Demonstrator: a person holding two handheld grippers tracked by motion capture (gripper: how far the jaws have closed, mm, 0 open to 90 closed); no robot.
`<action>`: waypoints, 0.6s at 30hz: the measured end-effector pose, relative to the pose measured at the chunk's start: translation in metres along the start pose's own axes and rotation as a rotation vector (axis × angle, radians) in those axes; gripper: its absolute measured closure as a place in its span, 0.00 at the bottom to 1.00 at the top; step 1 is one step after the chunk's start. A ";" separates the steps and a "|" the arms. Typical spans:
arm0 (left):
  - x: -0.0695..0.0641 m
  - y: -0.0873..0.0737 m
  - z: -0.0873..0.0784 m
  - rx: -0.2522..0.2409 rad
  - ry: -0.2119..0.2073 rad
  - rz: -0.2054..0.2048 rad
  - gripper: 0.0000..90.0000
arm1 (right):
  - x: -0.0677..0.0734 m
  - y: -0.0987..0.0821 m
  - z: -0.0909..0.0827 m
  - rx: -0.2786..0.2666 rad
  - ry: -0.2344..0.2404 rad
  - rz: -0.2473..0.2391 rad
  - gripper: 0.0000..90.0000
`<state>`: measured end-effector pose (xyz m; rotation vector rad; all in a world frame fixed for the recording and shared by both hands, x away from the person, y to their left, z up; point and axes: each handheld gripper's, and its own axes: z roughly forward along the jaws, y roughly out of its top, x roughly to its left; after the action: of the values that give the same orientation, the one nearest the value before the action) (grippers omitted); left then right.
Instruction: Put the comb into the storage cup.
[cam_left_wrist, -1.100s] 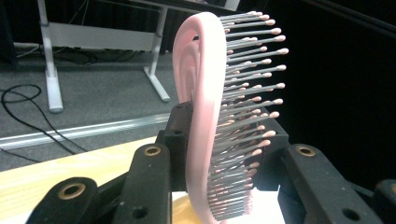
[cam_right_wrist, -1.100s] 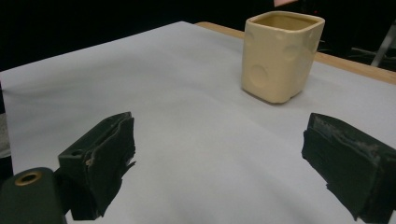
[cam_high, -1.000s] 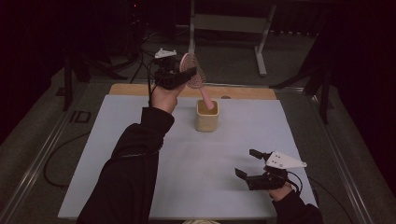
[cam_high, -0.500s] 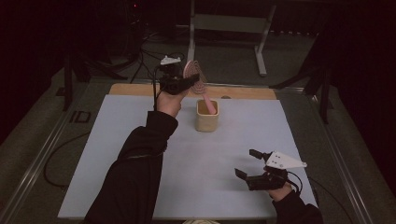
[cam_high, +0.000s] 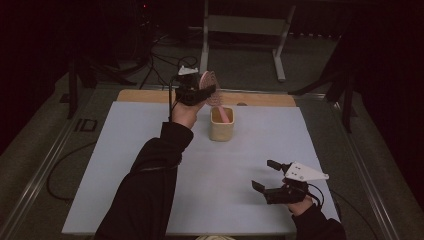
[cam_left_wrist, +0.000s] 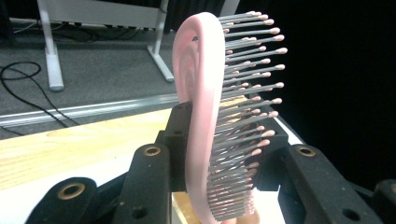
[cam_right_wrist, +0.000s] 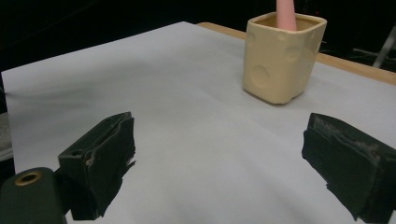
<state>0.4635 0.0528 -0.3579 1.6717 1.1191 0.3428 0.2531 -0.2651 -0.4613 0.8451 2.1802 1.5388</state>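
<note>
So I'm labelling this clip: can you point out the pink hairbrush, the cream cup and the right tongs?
pink hairbrush (cam_left_wrist: 198, 93), left gripper view, on the pink back of its head.
cream cup (cam_right_wrist: 280, 65), right gripper view, on its front wall.
right tongs (cam_high: 267, 175), high view, midway between the open tips.

Dim room, dark surroundings; soft shadows, close-ups slightly blurred.
</note>
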 end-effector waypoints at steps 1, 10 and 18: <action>0.000 -0.001 0.001 0.002 0.000 -0.001 0.74 | 0.000 0.000 0.000 0.000 -0.002 0.002 0.10; -0.001 -0.008 0.006 0.026 -0.004 0.012 0.74 | 0.000 0.000 0.001 0.002 0.001 0.002 0.10; 0.001 -0.017 0.014 0.047 -0.019 0.014 0.73 | 0.000 0.000 0.000 0.001 0.003 0.003 0.10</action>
<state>0.4650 0.0458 -0.3782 1.7214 1.1098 0.3107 0.2531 -0.2648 -0.4617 0.8475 2.1829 1.5420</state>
